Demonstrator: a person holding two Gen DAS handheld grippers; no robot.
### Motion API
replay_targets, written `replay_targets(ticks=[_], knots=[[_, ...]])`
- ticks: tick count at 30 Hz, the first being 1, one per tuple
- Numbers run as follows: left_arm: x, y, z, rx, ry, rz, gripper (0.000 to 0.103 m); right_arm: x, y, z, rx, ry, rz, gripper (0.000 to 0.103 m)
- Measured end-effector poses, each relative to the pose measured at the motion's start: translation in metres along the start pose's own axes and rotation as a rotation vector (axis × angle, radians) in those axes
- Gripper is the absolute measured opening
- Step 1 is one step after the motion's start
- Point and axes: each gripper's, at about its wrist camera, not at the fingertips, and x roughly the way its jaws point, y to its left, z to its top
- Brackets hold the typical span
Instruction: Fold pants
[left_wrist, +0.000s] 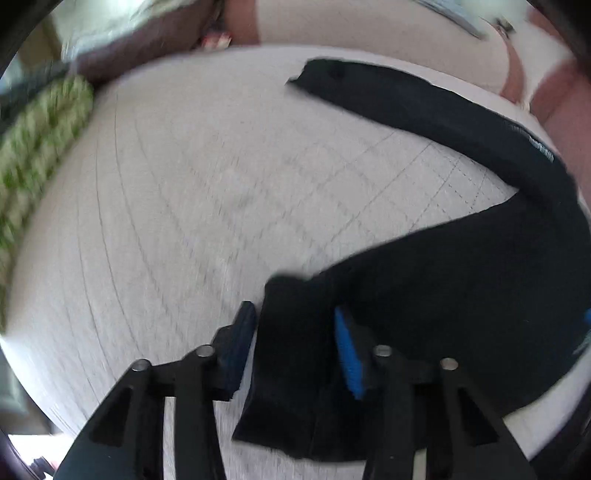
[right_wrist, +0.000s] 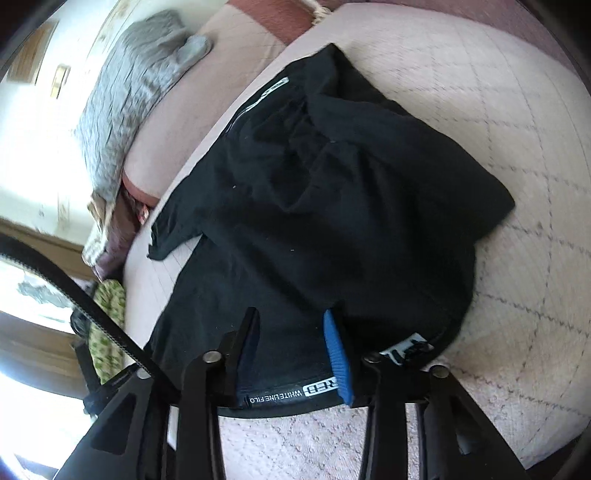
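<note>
Black pants (right_wrist: 317, 206) lay bunched on the quilted bed (left_wrist: 166, 206), one leg trailing to upper right of left view. Left claw (left_wrist: 295, 343) was spread w/ a leg cuff between its pads, not visibly pinched; right claw (right_wrist: 291, 354) was spread astride the waistband (right_wrist: 288, 397), grip unclear. Risk: fabric slipping out if lifted before closing, or only the top layer caught, so the fold skews. Bed edge ran close by the trailing leg; open room at left, toward the green blanket (left_wrist: 33, 155).
</note>
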Motion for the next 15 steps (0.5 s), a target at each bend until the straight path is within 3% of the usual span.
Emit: replay_targets(ticks=[3, 6, 8, 10, 13, 15], knots=[[0.004, 0.002, 0.018, -0.035, 0.001, 0.016, 0.031, 0.004, 0.013, -0.001, -0.065, 0.006, -0.032, 0.063], [-0.002, 0.011, 0.031, -0.079, 0.004, -0.143, 0.031, 0.009, 0.027, -0.002, -0.126, 0.02, -0.049, 0.08], [-0.016, 0.014, 0.034, -0.061, -0.015, -0.242, 0.033, 0.008, 0.037, -0.004, -0.195, 0.031, -0.096, 0.08], [-0.026, 0.023, 0.034, -0.07, -0.027, -0.299, 0.037, -0.006, 0.054, -0.005, -0.288, -0.014, -0.132, 0.08], [-0.031, 0.045, 0.047, -0.136, -0.044, -0.33, 0.04, -0.04, 0.08, -0.005, -0.413, -0.155, -0.165, 0.083], [-0.03, 0.056, 0.066, -0.194, -0.057, -0.32, 0.044, -0.051, 0.092, 0.003, -0.473, -0.257, -0.22, 0.103]])
